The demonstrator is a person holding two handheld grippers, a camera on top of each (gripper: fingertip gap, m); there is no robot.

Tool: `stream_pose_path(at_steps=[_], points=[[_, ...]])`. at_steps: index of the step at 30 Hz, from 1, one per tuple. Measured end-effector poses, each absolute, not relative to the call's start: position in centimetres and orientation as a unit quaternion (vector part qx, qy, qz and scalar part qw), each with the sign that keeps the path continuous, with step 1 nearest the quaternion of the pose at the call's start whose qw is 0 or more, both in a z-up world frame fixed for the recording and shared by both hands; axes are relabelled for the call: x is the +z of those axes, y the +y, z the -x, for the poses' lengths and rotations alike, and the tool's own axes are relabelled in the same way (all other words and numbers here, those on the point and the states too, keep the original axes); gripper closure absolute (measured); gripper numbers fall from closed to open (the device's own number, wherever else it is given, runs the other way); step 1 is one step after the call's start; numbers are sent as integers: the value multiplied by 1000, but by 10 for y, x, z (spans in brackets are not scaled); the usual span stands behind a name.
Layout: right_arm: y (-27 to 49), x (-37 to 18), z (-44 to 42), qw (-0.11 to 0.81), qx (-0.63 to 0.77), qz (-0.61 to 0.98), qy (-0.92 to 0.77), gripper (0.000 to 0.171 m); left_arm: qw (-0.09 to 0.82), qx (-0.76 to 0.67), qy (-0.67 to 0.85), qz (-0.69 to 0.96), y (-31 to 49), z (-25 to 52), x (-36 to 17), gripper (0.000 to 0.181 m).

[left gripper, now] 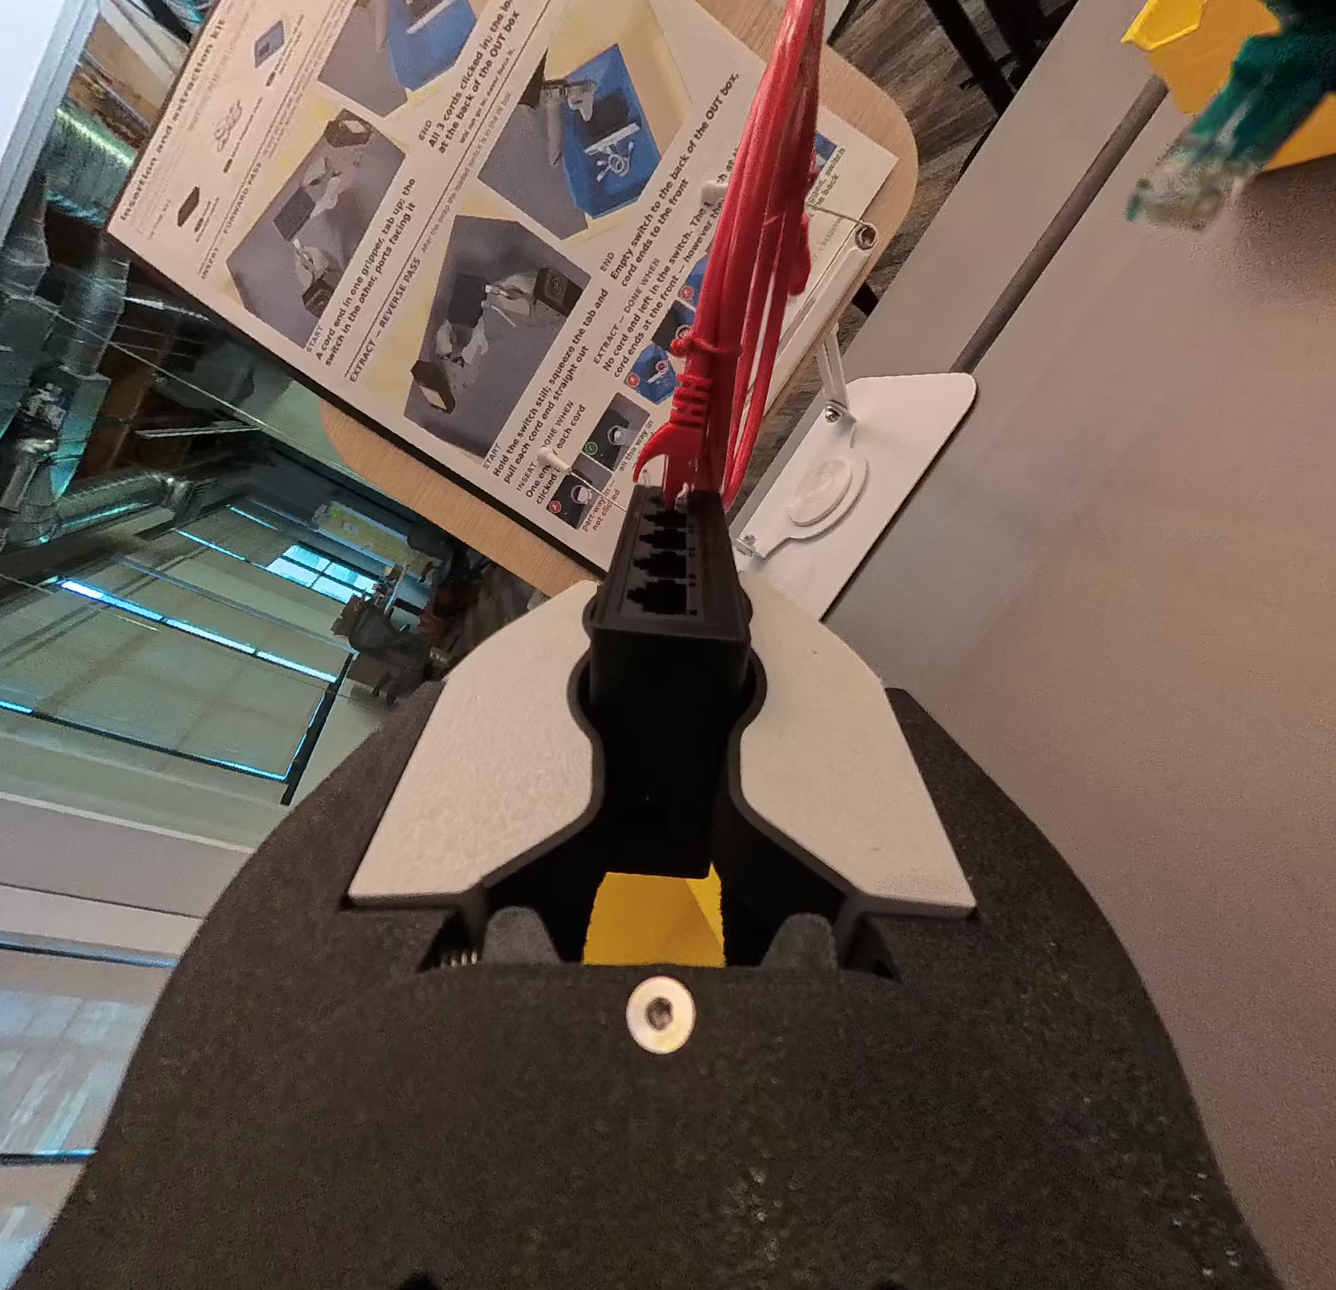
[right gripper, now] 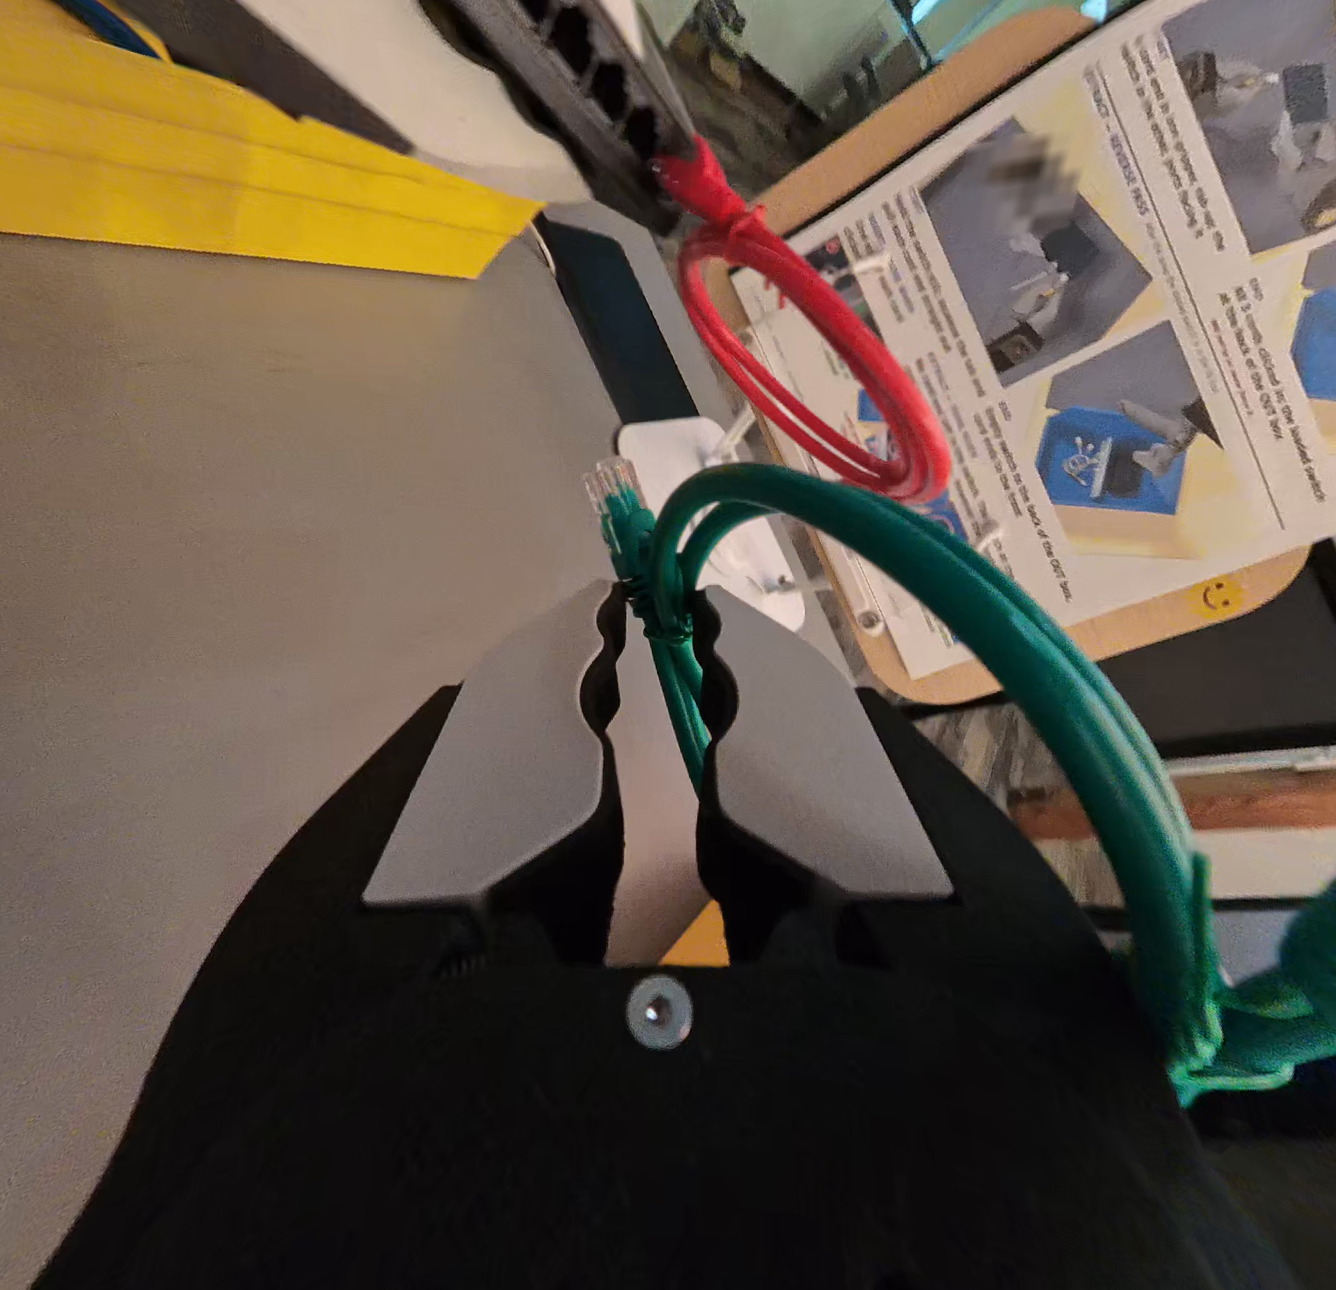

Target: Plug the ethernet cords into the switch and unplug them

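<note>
Here, the left gripper clamps the black switch between its fingers, ports up, a red cord plugged in at 12 o'clock. The right gripper pinches a green cord, its clear plug jutting toward 12 o'clock, the switch at 11 o'clock.

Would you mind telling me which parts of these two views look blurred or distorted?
Left wrist view: the switch and red cord are sharp, the green cord at top right is smeared, and straight edges bow. Right wrist view: the green cord's plug is fairly crisp; the switch at the top edge is soft.
</note>
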State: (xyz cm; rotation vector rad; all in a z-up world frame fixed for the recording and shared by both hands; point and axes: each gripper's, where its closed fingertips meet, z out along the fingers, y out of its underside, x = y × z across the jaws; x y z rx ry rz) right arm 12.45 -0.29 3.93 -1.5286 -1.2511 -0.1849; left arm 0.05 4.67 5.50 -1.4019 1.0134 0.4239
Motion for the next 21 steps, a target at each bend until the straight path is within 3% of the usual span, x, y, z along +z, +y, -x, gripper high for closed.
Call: stream_pose_path(at_steps=[8,21], points=[[20,65,-126,506,-41,730,-458,153,627,223,433,608,49,-3,52,151],[0,49,-103,465,44,762,-448,152,615,336,465,541,42,-29,40,151]])
